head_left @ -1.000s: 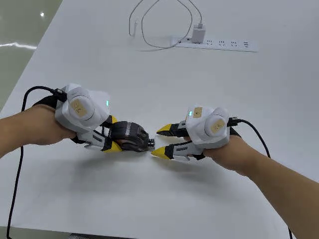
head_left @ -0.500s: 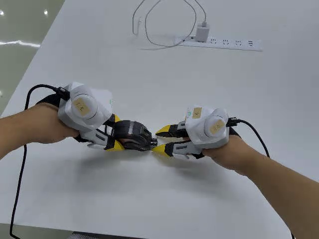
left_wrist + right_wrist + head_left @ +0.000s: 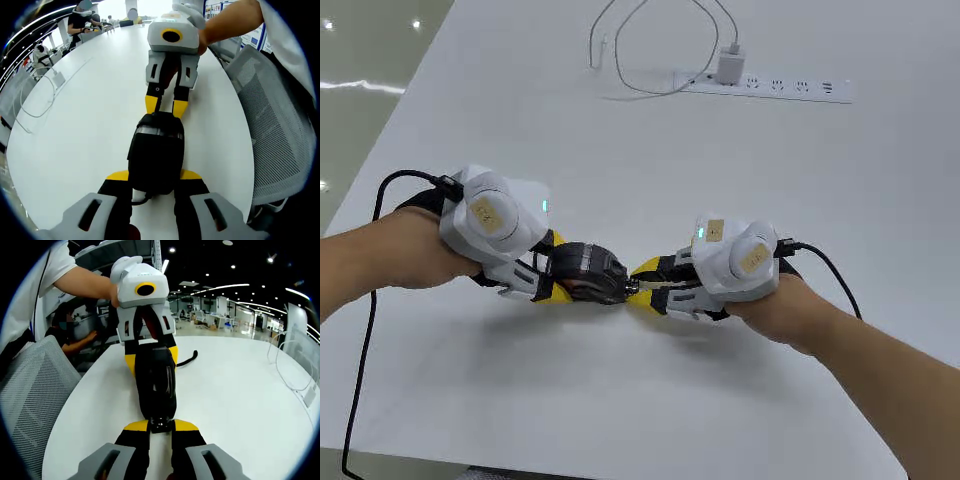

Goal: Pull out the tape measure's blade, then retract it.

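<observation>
I've got L gripper (image 3: 555, 270) clamped round the tape measure (image 3: 590, 272), low on desk (image 3: 720, 160); my R gripper (image 3: 640, 286) pinches the blade tip (image 3: 161, 424), just ahead of L.

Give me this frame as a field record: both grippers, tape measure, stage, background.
left gripper: shut on tape measure, holding its case
right gripper: fingers closed on hook at the case mouth
stage: hook gripped, nothing pulled out yet
surface: white table
background: power strip with charger plugged in
</observation>
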